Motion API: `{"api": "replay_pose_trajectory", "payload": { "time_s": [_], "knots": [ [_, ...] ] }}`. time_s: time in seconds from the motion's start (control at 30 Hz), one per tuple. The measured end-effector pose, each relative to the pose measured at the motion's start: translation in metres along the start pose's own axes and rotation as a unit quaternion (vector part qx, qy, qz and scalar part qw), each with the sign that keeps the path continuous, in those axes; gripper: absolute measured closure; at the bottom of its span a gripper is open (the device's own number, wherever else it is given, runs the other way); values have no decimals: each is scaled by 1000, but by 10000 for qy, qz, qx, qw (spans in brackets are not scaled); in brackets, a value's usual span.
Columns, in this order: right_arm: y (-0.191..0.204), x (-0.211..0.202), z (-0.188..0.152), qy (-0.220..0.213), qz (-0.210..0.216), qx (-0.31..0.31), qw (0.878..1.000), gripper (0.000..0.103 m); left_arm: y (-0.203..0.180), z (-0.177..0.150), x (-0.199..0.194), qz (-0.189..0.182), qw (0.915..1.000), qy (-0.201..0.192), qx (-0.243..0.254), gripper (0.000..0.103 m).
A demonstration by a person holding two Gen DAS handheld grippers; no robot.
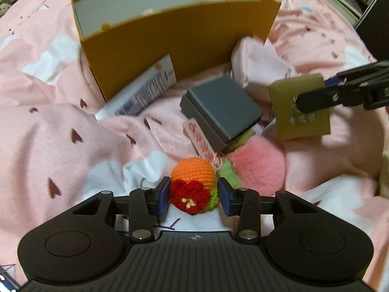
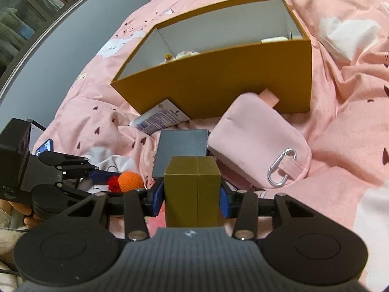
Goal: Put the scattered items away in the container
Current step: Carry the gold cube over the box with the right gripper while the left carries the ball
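An orange crochet toy (image 1: 193, 172) with a red flower lies on the pink bedding, and my left gripper (image 1: 194, 194) is shut on it, both blue pads touching its sides. The right wrist view shows the same toy (image 2: 127, 181) at lower left in the left gripper (image 2: 109, 178). My right gripper (image 2: 192, 194) is shut on an olive-gold box (image 2: 192, 192) held off the bed; that box (image 1: 301, 119) appears at the right of the left wrist view. The open yellow-brown container (image 1: 170, 43) (image 2: 218, 77) stands behind, white inside, with a few small items at its bottom.
A white tube (image 1: 143, 92) leans against the container's front wall. A grey box (image 1: 223, 109), a pink pouch (image 2: 255, 141) with a carabiner, a pink fluffy thing (image 1: 257, 165) and a pink tag (image 1: 199, 138) lie bunched between the grippers. Shelves stand beyond the bed.
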State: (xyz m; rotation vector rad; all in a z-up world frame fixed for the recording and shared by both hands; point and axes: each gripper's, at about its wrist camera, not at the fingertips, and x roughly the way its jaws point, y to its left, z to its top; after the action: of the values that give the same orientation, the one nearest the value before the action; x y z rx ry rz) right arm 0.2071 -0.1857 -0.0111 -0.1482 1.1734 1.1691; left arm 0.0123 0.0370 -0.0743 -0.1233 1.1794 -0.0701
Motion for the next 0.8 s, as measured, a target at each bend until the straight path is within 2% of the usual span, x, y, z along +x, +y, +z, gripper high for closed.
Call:
{"api": "replay_pose_trajectory", "payload": {
  "time_s": [0.2, 0.33, 0.53, 0.7, 0.77, 0.8],
  "knots": [
    [6, -20, 18, -114, 80, -223, 9997, 55, 10, 15, -36, -130, 9978, -601, -228, 55],
    [10, -38, 41, -303, 38, -421, 9986, 55, 13, 36, -55, -92, 9953, -950, -188, 55],
    [23, -57, 90, -578, -301, -1079, 9920, 55, 14, 77, -73, 83, 9910, -1334, 37, 55],
    [36, -47, 142, -406, -643, -2043, 9760, 55, 15, 119, -78, 92, 9892, -1430, 297, 55],
    [41, -37, 162, -249, -834, -2564, 9626, 55, 17, 134, -75, 92, 9888, -1442, 382, 55],
    [43, -28, 171, -163, -975, -2930, 9510, 55, 17, 141, -71, 92, 9884, -1451, 430, 55]
  ]
}}
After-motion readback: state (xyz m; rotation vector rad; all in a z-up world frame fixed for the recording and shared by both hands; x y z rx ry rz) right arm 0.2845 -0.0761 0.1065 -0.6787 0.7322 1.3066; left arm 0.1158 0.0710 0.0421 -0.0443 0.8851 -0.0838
